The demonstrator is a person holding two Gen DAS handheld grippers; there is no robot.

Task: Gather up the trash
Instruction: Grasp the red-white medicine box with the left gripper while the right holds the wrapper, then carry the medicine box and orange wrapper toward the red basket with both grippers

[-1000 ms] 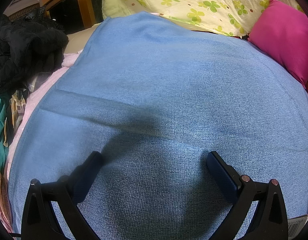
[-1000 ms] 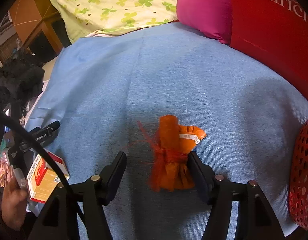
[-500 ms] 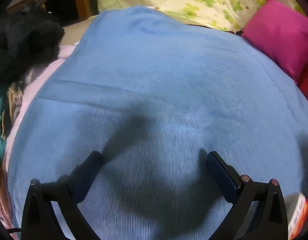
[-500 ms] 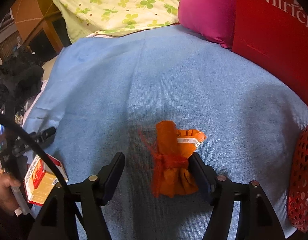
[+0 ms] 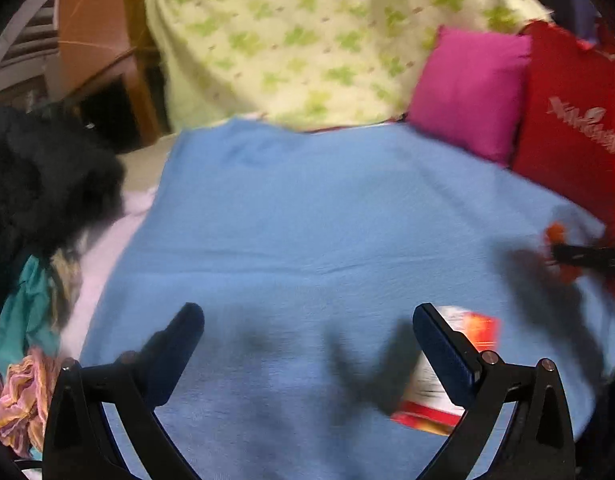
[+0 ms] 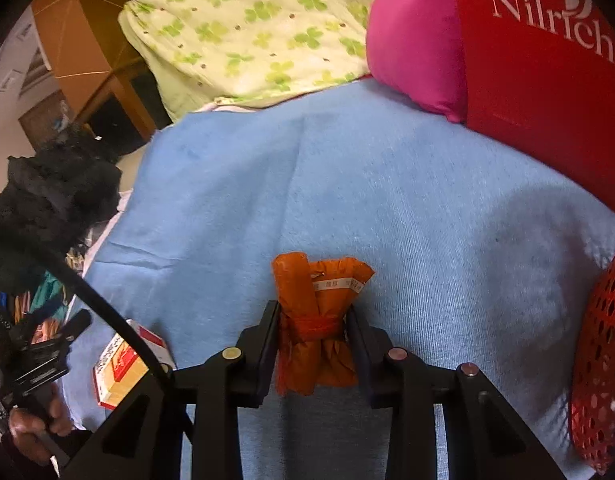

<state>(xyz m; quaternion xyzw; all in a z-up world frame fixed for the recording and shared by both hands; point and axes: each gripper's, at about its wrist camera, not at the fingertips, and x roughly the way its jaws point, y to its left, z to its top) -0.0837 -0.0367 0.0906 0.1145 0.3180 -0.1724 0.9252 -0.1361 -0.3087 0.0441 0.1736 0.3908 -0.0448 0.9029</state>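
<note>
My right claw (image 6: 313, 338) is closing, pads pressing both sides of the crumpled orange paper bundle tied with orange string (image 6: 319, 320), its top poking out beyond my fingertips over the blue knit blanket (image 6: 387, 200). Red perforated plastic basket (image 6: 599, 360) sits off to the claw's right. My left claw (image 5: 307, 336) is spread wide, nothing between the fingers, above the same blanket. Small red-and-white cardboard box (image 5: 447, 380) lies just behind its right finger. View is blurry.
</note>
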